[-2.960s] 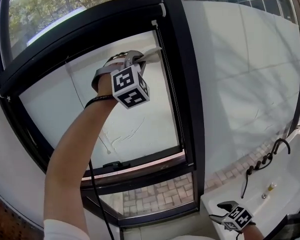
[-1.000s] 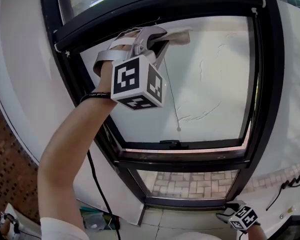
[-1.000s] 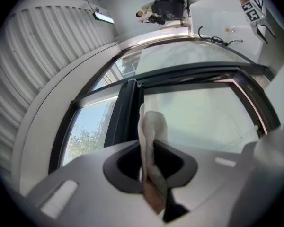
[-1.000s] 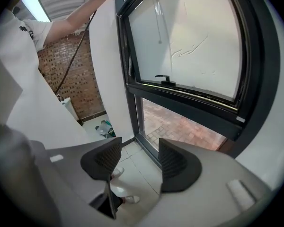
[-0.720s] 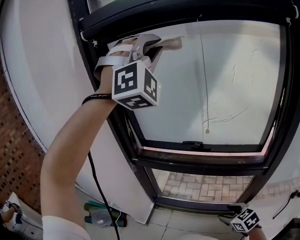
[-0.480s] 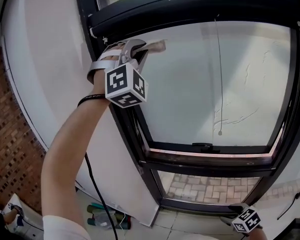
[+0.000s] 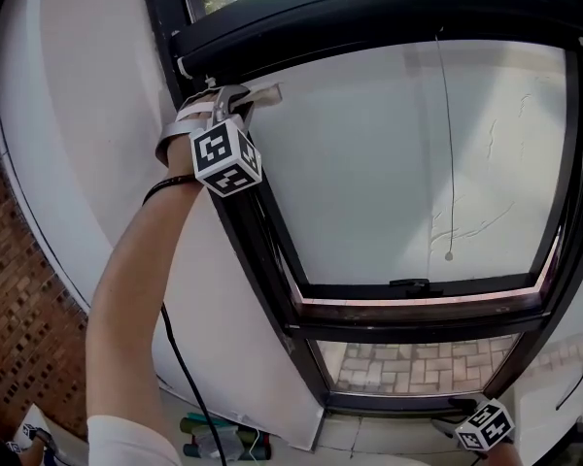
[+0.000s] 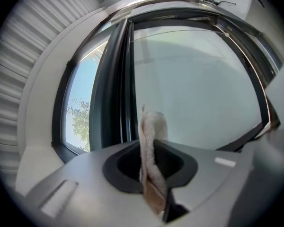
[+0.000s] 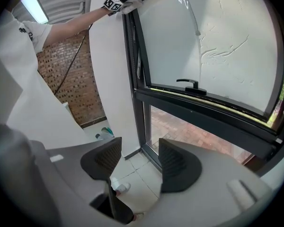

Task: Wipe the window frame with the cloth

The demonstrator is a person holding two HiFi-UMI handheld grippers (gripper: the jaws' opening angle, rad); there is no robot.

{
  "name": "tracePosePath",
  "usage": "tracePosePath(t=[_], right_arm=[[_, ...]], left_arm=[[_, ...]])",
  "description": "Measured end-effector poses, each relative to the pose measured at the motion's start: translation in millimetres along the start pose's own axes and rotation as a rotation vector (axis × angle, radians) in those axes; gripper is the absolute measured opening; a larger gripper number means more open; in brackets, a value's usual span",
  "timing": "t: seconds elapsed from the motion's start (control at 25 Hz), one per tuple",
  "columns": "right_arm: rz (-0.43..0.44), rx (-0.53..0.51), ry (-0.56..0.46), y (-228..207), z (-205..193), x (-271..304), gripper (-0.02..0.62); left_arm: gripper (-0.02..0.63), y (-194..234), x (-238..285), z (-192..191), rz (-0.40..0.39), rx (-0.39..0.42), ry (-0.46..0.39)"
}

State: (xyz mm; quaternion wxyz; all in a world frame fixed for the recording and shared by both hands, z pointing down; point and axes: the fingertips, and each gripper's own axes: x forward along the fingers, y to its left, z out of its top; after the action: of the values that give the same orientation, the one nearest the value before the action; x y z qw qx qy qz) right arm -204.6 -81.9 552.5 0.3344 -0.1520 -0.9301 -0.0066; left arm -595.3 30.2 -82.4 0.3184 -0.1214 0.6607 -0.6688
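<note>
head view / left claw (image 7: 241, 95): raised at arm's length, clamped on the cloth (image 7: 265, 92); marker cube sits just below it.
head view / cloth: sticks out to this claw's right, at the top left corner of the black window frame (image 7: 272, 260), up against the top rail where it meets the side post.
head view / right claw (image 7: 484, 425): low, well apart from the left claw; only its marker cube shows at the bottom edge.
left gripper view / jaws: pressed together on the cloth, a folded beige strip standing between them and poking past the tips.
left gripper view / ahead of claw: dark frame post just left of the cloth tip, pale pane (image 8: 194, 89) to its right; cloth-to-frame contact can't be read here.
right gripper view / jaws: wide apart, nothing between them; tiled floor (image 9: 132, 178) shows through the gap.
right gripper view / beyond claw: lower frame rail and window handle (image 9: 189, 84) above it; left claw with cloth far up at the frame corner; brick wall (image 9: 66, 65) off to the left.
</note>
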Motion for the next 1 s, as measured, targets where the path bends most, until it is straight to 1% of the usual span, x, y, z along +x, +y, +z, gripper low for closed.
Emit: tracePosePath(t=[0.28,0.4,0.52,0.64,0.8,0.88,1.0], right_arm=[[-0.031,0.027,-0.001,20,1,8,0.249],[-0.050,0.035,-0.001,24,1,5,0.249],[-0.070,0.043,-0.002,28,1,2,0.249],[-0.071,0.048,0.001,34,-1,1,0.249],[-0.074,0.062,0.015,45,-8,-1,0.249],[-0.076,0.062,0.024,51,-9,-2,0.249],[-0.080,0.042,0.030,49,-3,0,0.249]], left_arm=[[0.078,0,11,-22,-0.006,0.022,0.013],[0.078,12,13,-24,0.005,0.021,0.015],[0.080,19,11,-25,0.012,0.037,0.013],[0.080,22,5,-28,0.025,0.049,0.011],[0.078,25,-7,-26,0.049,0.045,-0.006],[0.078,25,-12,-27,0.056,0.027,-0.026],[0.078,33,-28,-31,0.082,-0.030,-0.051]])
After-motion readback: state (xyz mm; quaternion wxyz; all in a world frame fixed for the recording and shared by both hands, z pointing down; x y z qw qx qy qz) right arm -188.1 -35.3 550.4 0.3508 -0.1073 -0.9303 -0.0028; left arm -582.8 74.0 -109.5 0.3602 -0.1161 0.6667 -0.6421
